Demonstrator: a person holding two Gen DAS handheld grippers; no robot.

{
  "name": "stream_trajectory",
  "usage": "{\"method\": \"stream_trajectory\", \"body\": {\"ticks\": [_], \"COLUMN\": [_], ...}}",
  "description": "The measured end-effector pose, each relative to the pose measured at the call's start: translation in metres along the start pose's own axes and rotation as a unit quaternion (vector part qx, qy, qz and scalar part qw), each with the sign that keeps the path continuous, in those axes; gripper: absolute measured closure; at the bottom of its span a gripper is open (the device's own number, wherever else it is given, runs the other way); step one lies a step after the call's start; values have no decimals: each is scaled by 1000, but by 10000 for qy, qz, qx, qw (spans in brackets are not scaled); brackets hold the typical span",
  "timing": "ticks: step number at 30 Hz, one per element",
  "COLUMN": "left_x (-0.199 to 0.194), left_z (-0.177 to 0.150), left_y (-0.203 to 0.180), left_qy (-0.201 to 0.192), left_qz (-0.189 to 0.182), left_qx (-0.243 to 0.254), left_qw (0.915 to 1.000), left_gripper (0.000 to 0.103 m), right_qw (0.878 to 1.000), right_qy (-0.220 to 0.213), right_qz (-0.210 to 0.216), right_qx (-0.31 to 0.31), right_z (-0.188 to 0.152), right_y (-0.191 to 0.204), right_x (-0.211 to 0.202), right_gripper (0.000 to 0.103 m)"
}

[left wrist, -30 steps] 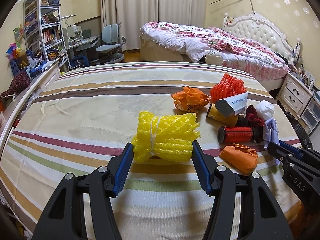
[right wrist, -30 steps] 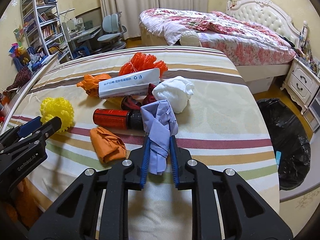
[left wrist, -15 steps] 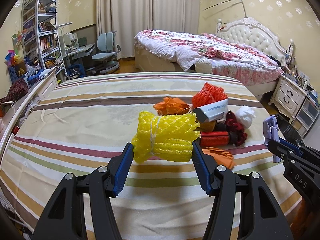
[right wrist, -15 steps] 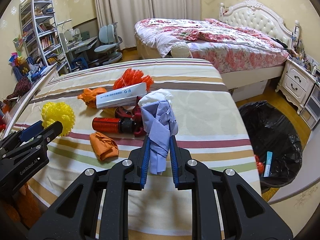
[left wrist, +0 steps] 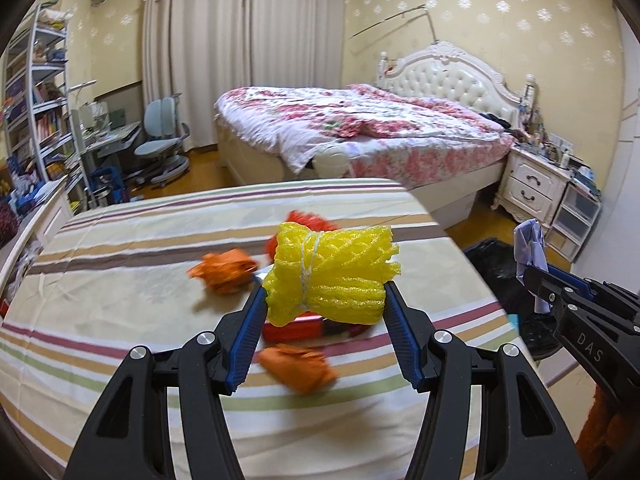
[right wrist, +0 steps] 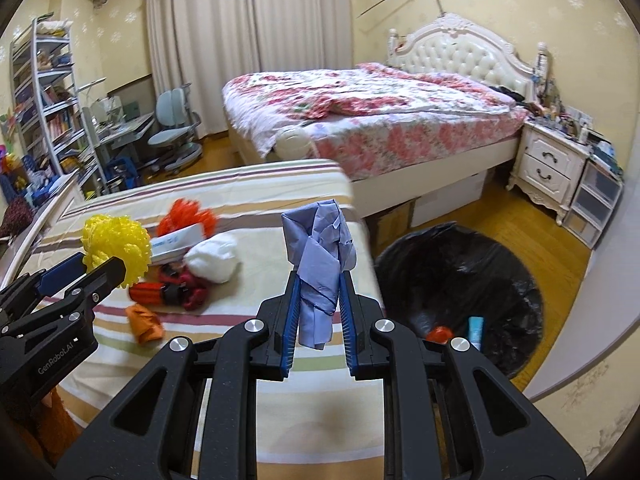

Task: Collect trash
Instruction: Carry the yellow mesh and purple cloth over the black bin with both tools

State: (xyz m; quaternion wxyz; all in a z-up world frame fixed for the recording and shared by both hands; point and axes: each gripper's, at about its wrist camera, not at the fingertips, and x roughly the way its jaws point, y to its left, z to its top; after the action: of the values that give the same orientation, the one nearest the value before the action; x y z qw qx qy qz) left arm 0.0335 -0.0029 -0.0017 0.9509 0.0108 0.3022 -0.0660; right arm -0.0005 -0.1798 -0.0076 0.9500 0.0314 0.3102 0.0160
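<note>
My left gripper (left wrist: 325,300) is shut on a yellow foam net bundle (left wrist: 332,276) and holds it above the striped bed (left wrist: 120,320). It also shows in the right wrist view (right wrist: 116,246). My right gripper (right wrist: 319,280) is shut on a crumpled pale blue paper (right wrist: 320,256), held up near the bed's right edge, left of a black trash bag (right wrist: 460,280) on the floor. The bag holds some trash. Left on the bed: orange wrappers (left wrist: 224,270), a red can (right wrist: 148,292), a white wad (right wrist: 212,256), an orange net (right wrist: 184,216).
A large bed with a floral cover (right wrist: 380,108) stands behind. A white nightstand (right wrist: 552,160) and drawers are at the right. A desk, chair (right wrist: 172,136) and bookshelf (right wrist: 44,100) are at the left. Wooden floor surrounds the trash bag.
Both grippers have lifted their loads off the striped bed and moved right. The trash bag has come further into the right wrist view.
</note>
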Motion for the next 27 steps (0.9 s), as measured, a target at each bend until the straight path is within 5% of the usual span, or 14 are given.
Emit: {"method": "stream_trajectory", "body": {"ticks": [13, 27], "left_x": [41, 90], "left_z": [23, 27], "left_y": [-95, -150], "left_qy": [-99, 53], "left_qz": [-672, -736], "left_qx": [503, 856], "left_qw": [9964, 9936], "left_gripper": [45, 45], "right_qw": [9961, 9909], "right_qy": [-160, -49], "right_qz": [-744, -1045], "right_qx": [440, 844], "right_z": [7, 2], "right_y": [-88, -143], "right_x": [14, 43], "right_gripper": [84, 84]}}
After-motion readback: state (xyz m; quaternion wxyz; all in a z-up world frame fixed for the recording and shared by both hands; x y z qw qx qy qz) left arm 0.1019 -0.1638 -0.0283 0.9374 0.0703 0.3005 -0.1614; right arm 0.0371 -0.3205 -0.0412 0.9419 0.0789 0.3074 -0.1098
